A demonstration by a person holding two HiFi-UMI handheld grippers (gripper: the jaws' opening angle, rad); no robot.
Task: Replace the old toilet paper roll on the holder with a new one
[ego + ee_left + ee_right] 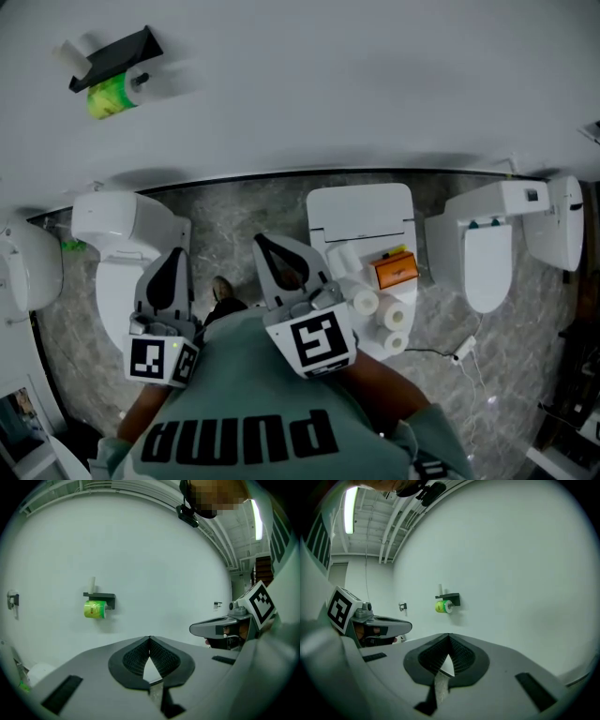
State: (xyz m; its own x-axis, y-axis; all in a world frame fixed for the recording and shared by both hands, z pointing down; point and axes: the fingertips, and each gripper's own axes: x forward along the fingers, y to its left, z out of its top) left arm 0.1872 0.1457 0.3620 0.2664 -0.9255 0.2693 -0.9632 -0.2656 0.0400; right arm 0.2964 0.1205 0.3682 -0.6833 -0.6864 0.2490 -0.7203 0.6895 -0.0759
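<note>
Toilet roll (111,97), seemingly green-wrapped, hangs under holder (114,58); open wall (375,84) around

A sage-green T-shirt (234,398) carries large black block lettering. The left hand-held gripper (173,265) and right hand-held gripper (267,251) are grey plastic with black ribbed pads (164,658). Behind each sits a white cube (314,339) with black square markers.

The roll (112,96) is lime green, its holder (117,56) black, the wall (356,84) white (floor (234,217) grey, marble-veined).
</note>
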